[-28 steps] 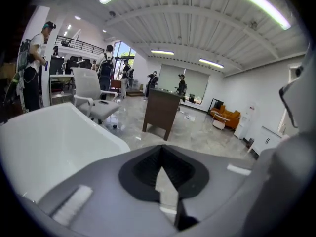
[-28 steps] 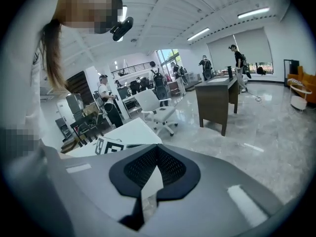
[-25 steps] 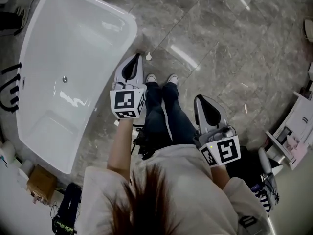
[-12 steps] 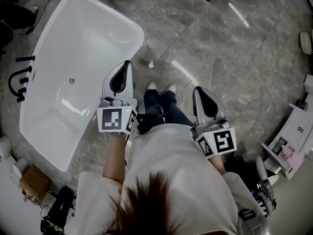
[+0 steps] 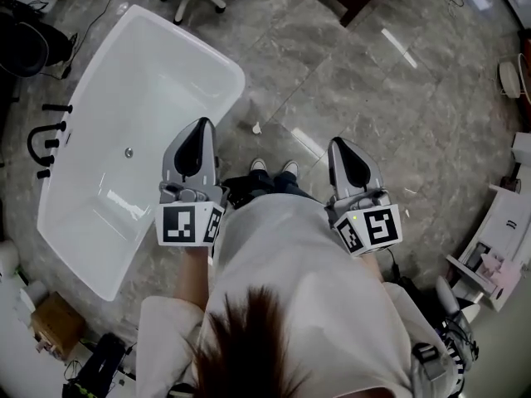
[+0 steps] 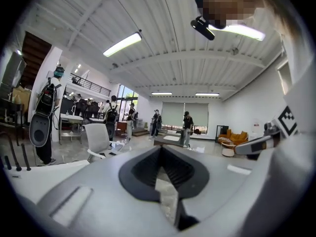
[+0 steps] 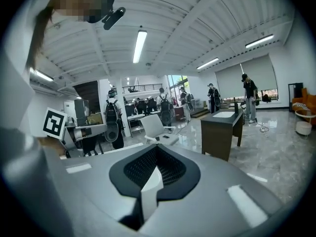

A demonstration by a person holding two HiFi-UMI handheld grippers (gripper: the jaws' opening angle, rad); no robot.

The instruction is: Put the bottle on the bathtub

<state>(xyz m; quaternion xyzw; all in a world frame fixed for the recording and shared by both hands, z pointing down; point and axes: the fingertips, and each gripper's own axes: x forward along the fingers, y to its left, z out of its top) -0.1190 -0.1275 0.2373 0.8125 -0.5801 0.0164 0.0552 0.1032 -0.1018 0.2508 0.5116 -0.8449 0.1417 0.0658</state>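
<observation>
Head view: a person in a pale top stands on a glossy grey marble floor (image 5: 373, 81). The white oval freestanding bathtub (image 5: 124, 89) lies on the floor to the person's left, with a black tap fitting (image 5: 41, 139) just beside its far rim. The left gripper (image 5: 200, 131) is held out near the tub's nearer rim, and the right gripper (image 5: 342, 148) is level with it on the other side of the person's white-toed shoes (image 5: 274, 167). No view shows a bottle.

Left gripper view: the left gripper (image 6: 160, 150) has its claw drawn narrow, the ribbed black pads meeting at the tip with only a sliver of floor between them and no object there. A white office chair (image 6: 98, 137) stands beyond.

Right gripper view: the right gripper (image 7: 157, 148) has its claw closed to the same narrow wedge, and it is empty. A dark rectangular desk (image 7: 222, 127) stands ahead to the right.
</observation>
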